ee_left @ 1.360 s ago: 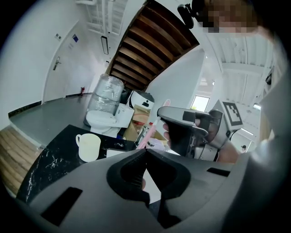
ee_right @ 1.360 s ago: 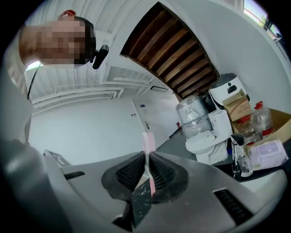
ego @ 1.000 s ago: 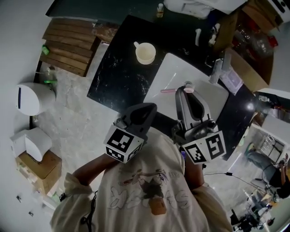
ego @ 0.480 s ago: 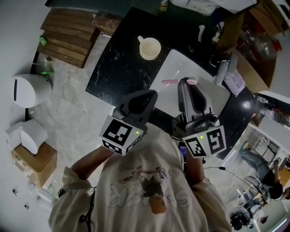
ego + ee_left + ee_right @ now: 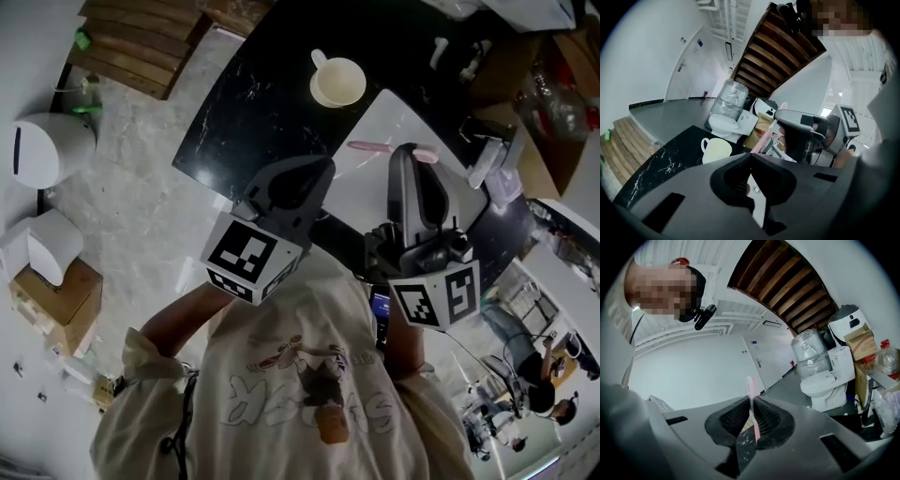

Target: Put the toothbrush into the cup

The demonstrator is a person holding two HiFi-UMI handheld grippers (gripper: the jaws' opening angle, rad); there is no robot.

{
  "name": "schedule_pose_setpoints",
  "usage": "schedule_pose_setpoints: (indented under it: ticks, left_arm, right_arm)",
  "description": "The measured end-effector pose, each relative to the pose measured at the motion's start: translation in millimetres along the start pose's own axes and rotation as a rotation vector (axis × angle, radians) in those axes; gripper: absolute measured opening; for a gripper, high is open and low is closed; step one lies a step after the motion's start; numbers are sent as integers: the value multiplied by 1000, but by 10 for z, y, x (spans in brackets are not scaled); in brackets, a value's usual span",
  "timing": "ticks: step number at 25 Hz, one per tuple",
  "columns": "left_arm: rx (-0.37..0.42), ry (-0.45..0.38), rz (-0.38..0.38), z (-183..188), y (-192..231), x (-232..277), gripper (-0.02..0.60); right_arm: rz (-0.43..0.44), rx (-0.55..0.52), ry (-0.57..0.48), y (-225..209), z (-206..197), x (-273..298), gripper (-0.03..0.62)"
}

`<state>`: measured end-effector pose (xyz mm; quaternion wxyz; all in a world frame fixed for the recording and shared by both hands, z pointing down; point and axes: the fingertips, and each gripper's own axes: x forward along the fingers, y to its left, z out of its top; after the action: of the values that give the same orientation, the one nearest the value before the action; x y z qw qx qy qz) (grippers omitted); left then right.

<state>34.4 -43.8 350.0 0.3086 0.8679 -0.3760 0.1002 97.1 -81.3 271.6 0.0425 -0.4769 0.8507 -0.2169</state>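
A cream cup (image 5: 337,82) with a handle stands upright on the black marble counter (image 5: 246,112). My right gripper (image 5: 405,150) is shut on a pink toothbrush (image 5: 367,147), which lies crosswise in the jaws to the lower right of the cup and apart from it. In the right gripper view the toothbrush (image 5: 751,389) sticks up between the closed tips of the right gripper (image 5: 752,401). My left gripper (image 5: 302,174) hangs below the cup with its jaws shut and nothing in them. The left gripper view shows the left gripper (image 5: 750,157), the cup (image 5: 716,150) ahead and the toothbrush (image 5: 761,142) beside it.
A white basin (image 5: 394,117) adjoins the counter under the right gripper. Cardboard boxes (image 5: 553,122) and bottles crowd the far right. On the floor at left stand a white dispenser (image 5: 47,150), a wooden pallet (image 5: 141,47) and a carton (image 5: 56,305).
Both grippers have moved forward over the counter's edge, closer to the cup. The toothbrush stays gripped in the right jaws. The left jaws remain shut.
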Motion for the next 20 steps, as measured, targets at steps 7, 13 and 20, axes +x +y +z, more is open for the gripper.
schedule_pose_setpoints:
  ticks: [7,13,20]
  left_arm:
    - [-18,29,-24,11,197,204,14]
    - [-14,52,-54,52,295,349,14]
    - [-44,42,-40,133,551,448,14]
  right_arm:
    - [-45,-71,-39,-129,82,229,41]
    - [-68,-84,-67,-109,26,316,41]
    - [-52,-86,-96,-48,-23,574,41]
